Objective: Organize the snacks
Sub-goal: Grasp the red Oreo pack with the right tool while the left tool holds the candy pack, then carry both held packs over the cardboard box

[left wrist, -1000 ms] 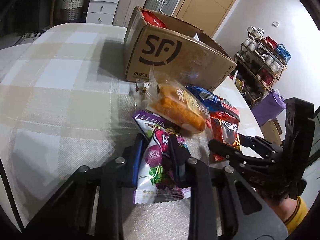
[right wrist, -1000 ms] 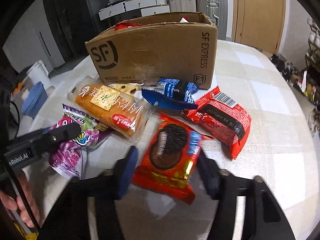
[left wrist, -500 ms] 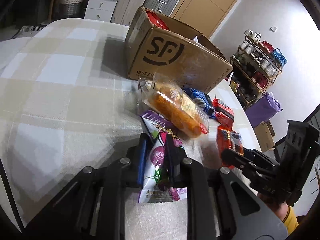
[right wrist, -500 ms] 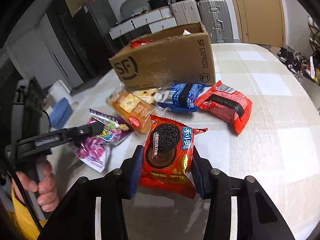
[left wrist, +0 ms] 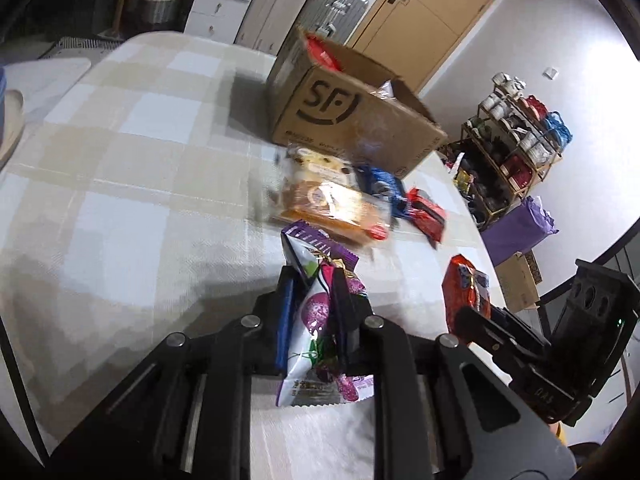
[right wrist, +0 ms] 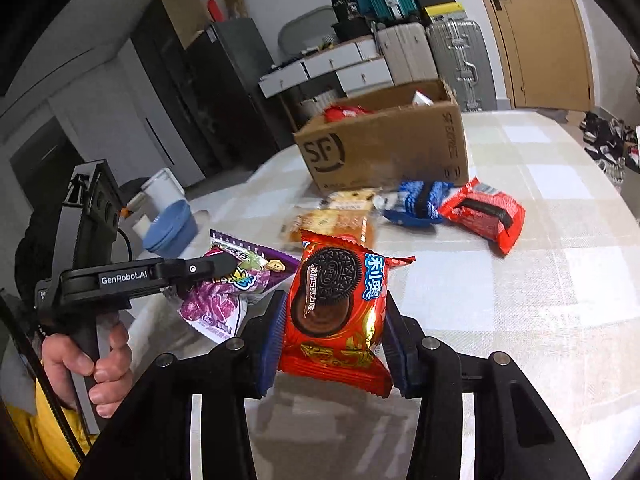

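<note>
Right wrist view: right gripper (right wrist: 334, 334) pinching Oreo packet (right wrist: 336, 308), left gripper (left wrist: 312, 308) clamping purple packet (left wrist: 318, 320); both now lifted short of cardboard box (right wrist: 384, 148), ready for boxing.

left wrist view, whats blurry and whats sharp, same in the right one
Left wrist view: the purple packet in the left gripper is sharp, the orange packet and cardboard box smeared. Right wrist view: the Oreo packet in the right gripper is crisp, table snacks blurred; both fisheye-bent.
</note>
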{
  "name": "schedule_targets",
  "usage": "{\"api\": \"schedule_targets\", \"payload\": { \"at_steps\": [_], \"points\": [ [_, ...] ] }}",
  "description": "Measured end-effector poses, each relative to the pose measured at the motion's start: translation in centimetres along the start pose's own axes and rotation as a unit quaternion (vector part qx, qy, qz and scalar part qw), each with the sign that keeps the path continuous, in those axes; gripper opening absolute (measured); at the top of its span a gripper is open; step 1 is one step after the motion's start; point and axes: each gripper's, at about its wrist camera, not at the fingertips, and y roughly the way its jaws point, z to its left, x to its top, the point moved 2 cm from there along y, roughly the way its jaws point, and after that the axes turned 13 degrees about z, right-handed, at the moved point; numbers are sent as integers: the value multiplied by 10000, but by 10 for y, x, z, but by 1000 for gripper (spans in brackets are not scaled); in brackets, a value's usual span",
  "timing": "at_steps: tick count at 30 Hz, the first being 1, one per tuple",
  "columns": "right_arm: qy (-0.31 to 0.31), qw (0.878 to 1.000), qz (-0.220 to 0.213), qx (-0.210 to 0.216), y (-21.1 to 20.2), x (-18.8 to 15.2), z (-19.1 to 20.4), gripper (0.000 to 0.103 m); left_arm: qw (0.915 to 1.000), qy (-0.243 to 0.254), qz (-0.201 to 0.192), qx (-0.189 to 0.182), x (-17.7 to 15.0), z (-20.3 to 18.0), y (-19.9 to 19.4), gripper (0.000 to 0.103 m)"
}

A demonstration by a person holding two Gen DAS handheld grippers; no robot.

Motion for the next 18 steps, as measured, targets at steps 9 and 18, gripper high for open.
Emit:
{"api": "schedule_targets", "payload": {
  "at_steps": [9,18],
  "points": [
    [209,9989,-402,80,-45,-9,2,45,9985,116,-518,133,-22,-32,-56,14],
    [23,9982,-587,-103,-79,-25,15,45,9944,625,-838,121,-46,-79,-95,14]
  ]
}}
